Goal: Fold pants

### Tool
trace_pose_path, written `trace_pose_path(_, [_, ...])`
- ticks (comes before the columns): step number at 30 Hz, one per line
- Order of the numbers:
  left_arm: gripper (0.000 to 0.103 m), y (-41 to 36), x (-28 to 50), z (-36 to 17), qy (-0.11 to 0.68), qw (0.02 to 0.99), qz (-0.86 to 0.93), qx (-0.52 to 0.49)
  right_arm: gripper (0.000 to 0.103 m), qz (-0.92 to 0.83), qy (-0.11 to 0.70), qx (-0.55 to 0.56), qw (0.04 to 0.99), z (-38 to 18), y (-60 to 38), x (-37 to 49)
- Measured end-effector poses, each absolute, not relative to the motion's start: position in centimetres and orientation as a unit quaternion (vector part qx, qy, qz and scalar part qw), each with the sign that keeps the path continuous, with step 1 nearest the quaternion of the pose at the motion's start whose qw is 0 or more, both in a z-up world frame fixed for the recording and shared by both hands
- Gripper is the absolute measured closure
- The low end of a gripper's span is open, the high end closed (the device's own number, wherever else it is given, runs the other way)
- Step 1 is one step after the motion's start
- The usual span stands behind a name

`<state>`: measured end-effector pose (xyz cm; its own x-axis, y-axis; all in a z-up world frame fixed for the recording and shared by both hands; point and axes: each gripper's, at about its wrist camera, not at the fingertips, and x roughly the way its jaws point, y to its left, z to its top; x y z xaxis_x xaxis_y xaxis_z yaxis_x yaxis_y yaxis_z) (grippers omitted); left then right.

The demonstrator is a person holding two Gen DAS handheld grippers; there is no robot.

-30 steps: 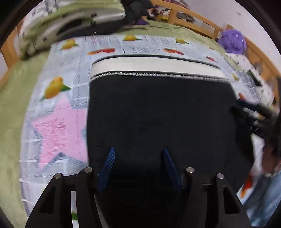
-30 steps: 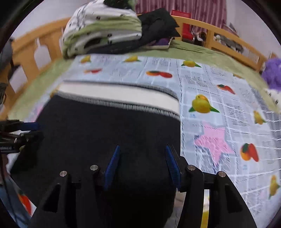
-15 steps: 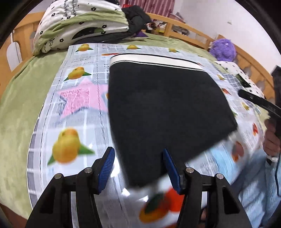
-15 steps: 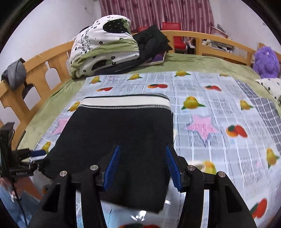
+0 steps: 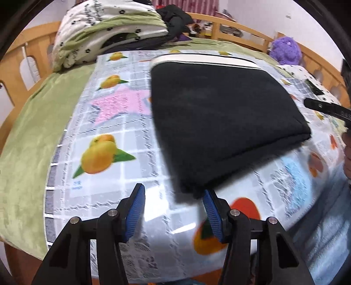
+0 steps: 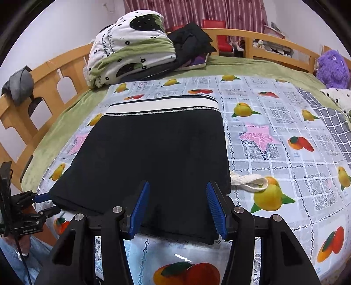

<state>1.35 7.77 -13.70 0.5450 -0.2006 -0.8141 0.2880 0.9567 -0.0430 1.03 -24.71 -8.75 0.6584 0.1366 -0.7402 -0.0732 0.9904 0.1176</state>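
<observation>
A bed [image 6: 65, 72] with a wooden rail was covered by a green blanket [image 6: 52, 140]. On it a fruit-printed plastic cloth [image 6: 274, 136] was spread, and folded black pants [image 6: 153, 153] with a white waistband were laid flat on that cloth. A rolled quilt [image 6: 131, 48], dark clothes [image 6: 193, 41] and a purple plush toy [image 6: 332, 68] were seen on the blanket at the far side.

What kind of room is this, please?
Most likely a bedroom: the black pants lie on a bed with a wooden rail, folded bedding is stacked at its far end, and curtains hang behind.
</observation>
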Motion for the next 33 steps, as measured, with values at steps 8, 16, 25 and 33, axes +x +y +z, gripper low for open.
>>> trace_pose_path(8, [0.090,7.5,1.7,-12.8,0.415,0.895,-0.165,-0.001,0.050,0.057,0.416,0.043,0.907,-9.2,-24.5,1.5])
trace_pose_path(16, [0.083,8.1,2.1,-14.5,0.469,0.868,-0.163,-0.004,0.050,0.034,0.470,0.020,0.882,-11.7,-24.5,2.4])
trace_pose_path(25, [0.071,10.1,-0.2,-12.2,0.452,0.878,-0.152,-0.025,0.050,0.043,0.458,0.040,0.887,-11.0,-25.6,1.9])
trace_pose_path(33, [0.071,10.7,0.6,-9.7,0.415,0.889,-0.179,-0.067,0.050,0.048,0.443,0.053,0.894,-10.5,-25.9,1.8])
